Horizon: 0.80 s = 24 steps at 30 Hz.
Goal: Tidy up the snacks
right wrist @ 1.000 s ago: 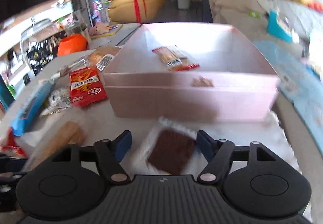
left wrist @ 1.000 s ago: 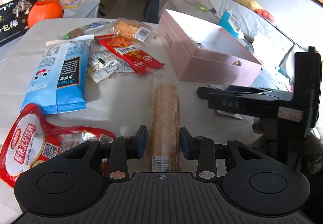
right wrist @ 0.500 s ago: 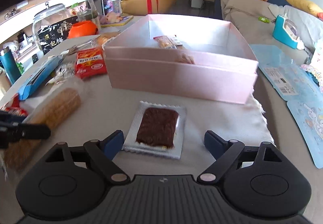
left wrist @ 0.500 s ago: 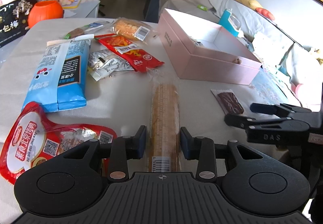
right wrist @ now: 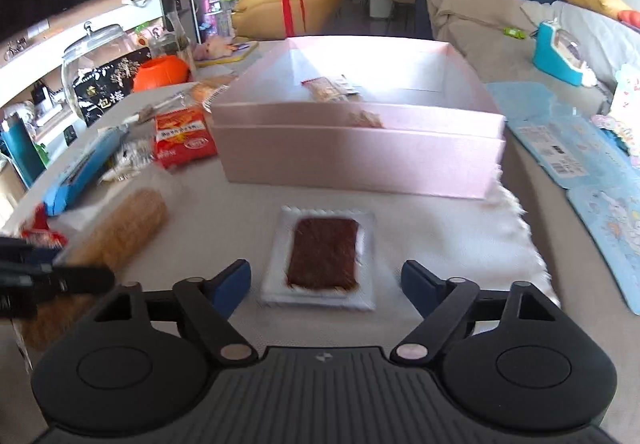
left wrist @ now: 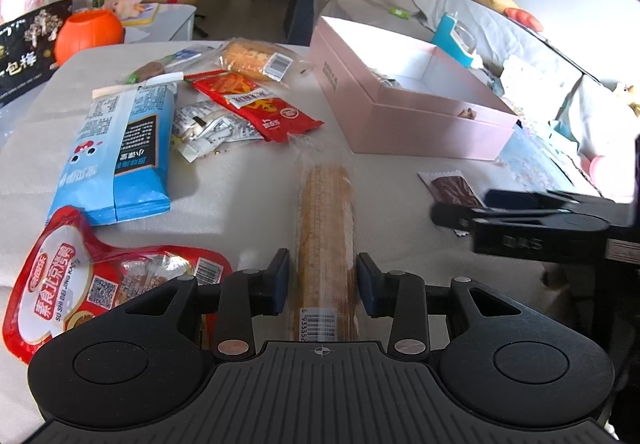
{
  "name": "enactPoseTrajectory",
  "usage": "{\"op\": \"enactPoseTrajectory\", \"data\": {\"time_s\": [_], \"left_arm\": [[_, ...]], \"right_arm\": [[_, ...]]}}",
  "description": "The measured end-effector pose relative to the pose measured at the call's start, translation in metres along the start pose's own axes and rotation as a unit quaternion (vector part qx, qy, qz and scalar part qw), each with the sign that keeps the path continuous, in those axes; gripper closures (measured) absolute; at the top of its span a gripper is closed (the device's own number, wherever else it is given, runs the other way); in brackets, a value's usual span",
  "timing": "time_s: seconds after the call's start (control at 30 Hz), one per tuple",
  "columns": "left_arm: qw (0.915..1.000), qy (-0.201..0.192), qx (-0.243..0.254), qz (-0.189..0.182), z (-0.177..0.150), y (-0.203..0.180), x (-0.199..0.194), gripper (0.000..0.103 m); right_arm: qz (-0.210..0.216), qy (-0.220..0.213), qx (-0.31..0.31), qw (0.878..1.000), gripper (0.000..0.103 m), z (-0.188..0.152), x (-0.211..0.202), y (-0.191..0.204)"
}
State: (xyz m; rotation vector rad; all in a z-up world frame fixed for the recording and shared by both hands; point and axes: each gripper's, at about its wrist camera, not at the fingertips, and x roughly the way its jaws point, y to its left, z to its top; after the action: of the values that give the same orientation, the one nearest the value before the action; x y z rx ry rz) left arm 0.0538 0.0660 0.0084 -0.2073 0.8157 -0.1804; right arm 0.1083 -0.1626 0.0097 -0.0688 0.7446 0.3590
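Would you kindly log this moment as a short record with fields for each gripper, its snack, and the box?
left gripper: open, fingers either side of the long biscuit pack
right gripper: open wide, astride the dark snack packet
pink box: lidless, a few snacks inside
table: other snack packs lie loose

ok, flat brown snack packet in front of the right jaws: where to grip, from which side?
Take the brown snack packet across its two long side edges, near the end closest to the right gripper, coming in low and straight ahead. It lies flat on the tablecloth, long axis toward the pink box, centred between the open jaws.
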Motion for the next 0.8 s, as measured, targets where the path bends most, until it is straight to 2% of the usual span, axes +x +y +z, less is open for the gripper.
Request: {"op": "enactPoseTrajectory", "data": {"time_s": [0.07,0.1,0.13,0.23,0.57,0.8], "left_arm": [[1.0,0.002,-0.003,-0.003,0.0,0.001,-0.001,0.063],[1.0,0.003,-0.004,-0.005,0.0,0.002,-0.001,0.063],[0.9999,0.003,-0.007,-0.007,-0.001,0.003,-0.002,0.063],[0.9998,0.003,-0.018,-0.011,-0.001,0.006,-0.003,0.063],[0.9996,0.008,-0.023,-0.011,0.003,0.004,-0.009,0.067],[0.9987,-0.029,-0.004,-0.042,0.023,-0.012,-0.028,0.068]], "right_arm": [[-0.015,-0.006,-0.021,1.0,0.032,0.002,0.006,0.008],[-0.016,-0.008,-0.029,0.999,0.036,0.003,0.006,0.011],[-0.005,-0.008,-0.033,0.999,0.045,0.004,0.004,0.013],[0.012,-0.011,-0.03,0.999,0.05,0.004,-0.006,0.013],[-0.007,-0.039,-0.014,0.999,0.051,0.0,-0.047,-0.011],[-0.013,-0.07,-0.001,0.997,0.051,0.0,-0.071,-0.024]]}}
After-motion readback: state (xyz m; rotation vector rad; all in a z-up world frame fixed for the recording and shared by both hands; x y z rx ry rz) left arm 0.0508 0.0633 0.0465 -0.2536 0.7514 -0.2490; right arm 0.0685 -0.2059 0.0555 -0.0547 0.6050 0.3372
